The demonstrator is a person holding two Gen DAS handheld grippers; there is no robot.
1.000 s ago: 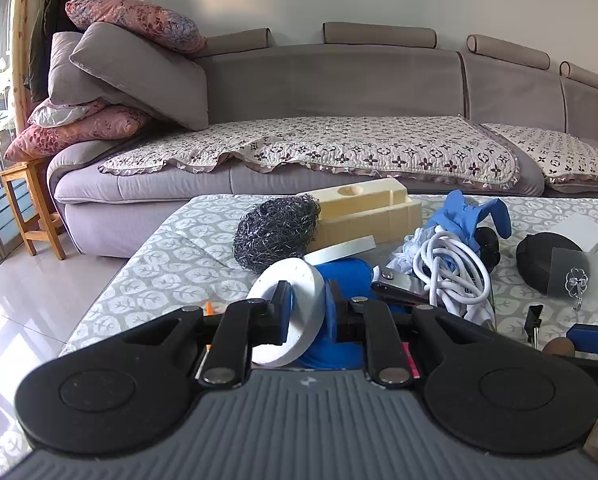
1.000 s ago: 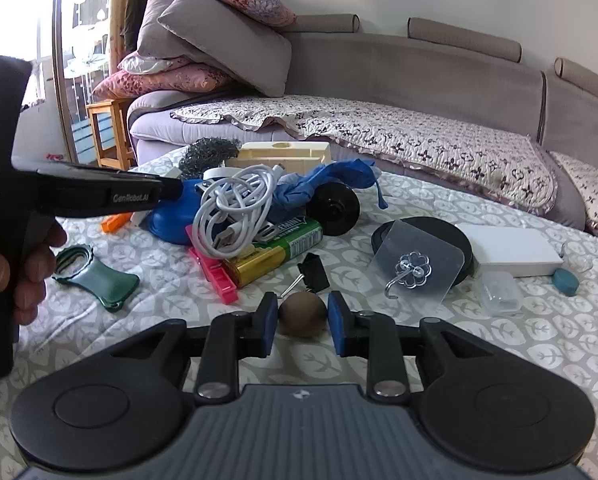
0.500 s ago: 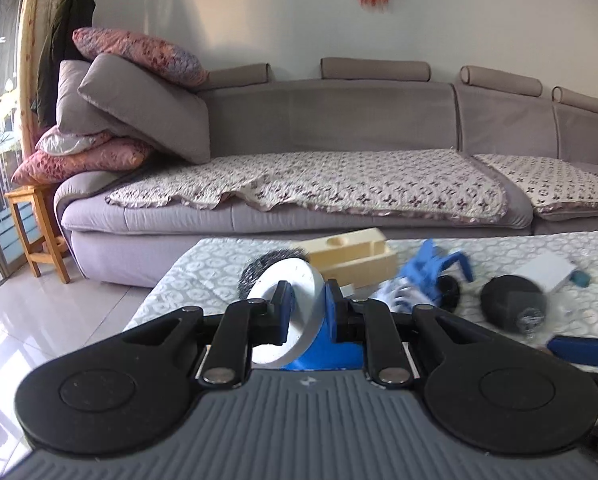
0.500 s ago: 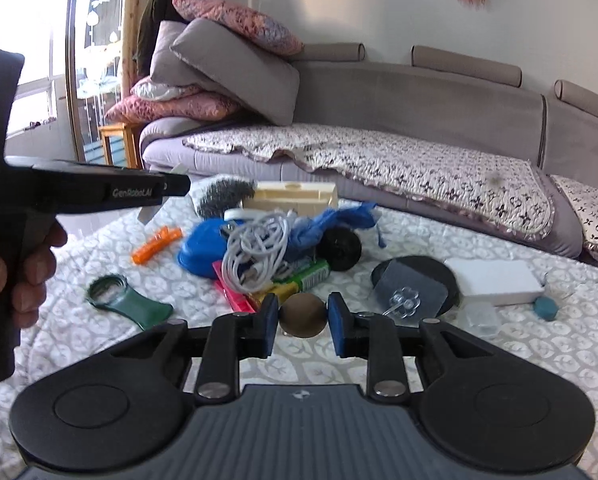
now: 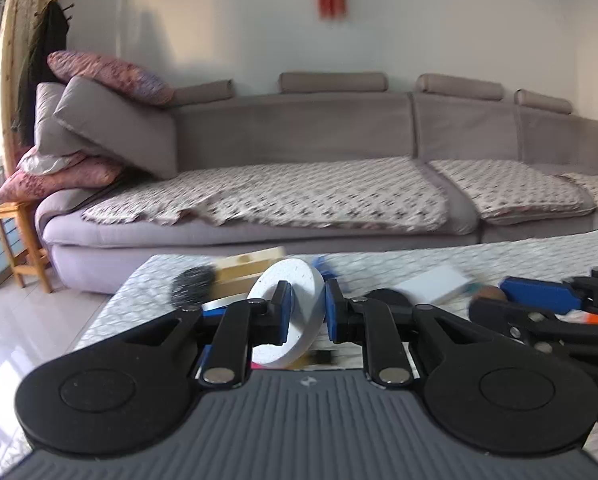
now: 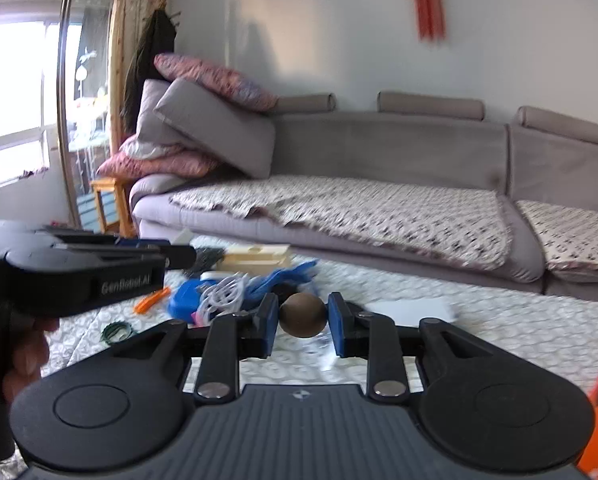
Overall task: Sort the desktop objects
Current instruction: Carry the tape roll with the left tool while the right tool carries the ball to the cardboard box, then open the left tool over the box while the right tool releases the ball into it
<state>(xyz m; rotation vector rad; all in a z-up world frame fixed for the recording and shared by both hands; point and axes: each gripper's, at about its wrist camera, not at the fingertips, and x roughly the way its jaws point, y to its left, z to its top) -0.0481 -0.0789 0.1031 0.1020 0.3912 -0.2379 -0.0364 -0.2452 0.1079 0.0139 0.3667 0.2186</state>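
The left gripper (image 5: 305,312) had its blue fingers (image 5: 285,314) narrowed on a white speckled disc (image 5: 289,312), held on edge and tilted, above the patterned tabletop (image 5: 147,292); the right gripper (image 6: 303,320) pinched a brown ball (image 6: 303,315) between its fingers (image 6: 269,328), clear of the cloth; just beyond the ball lay a heap: a white cable coil (image 6: 223,296), a blue cloth (image 6: 283,280), a blue round thing (image 6: 185,300), an orange clip (image 6: 152,300), a green opener (image 6: 117,330) nearer the edge; farther back sat a cream block (image 6: 259,258) and a steel scourer (image 5: 191,284); a white box (image 5: 435,284) lay to the right; a grey sofa (image 5: 339,140) stood behind; in the right wrist view a hand (image 6: 19,356) gripped the left gripper's handle, both tools angled slightly down
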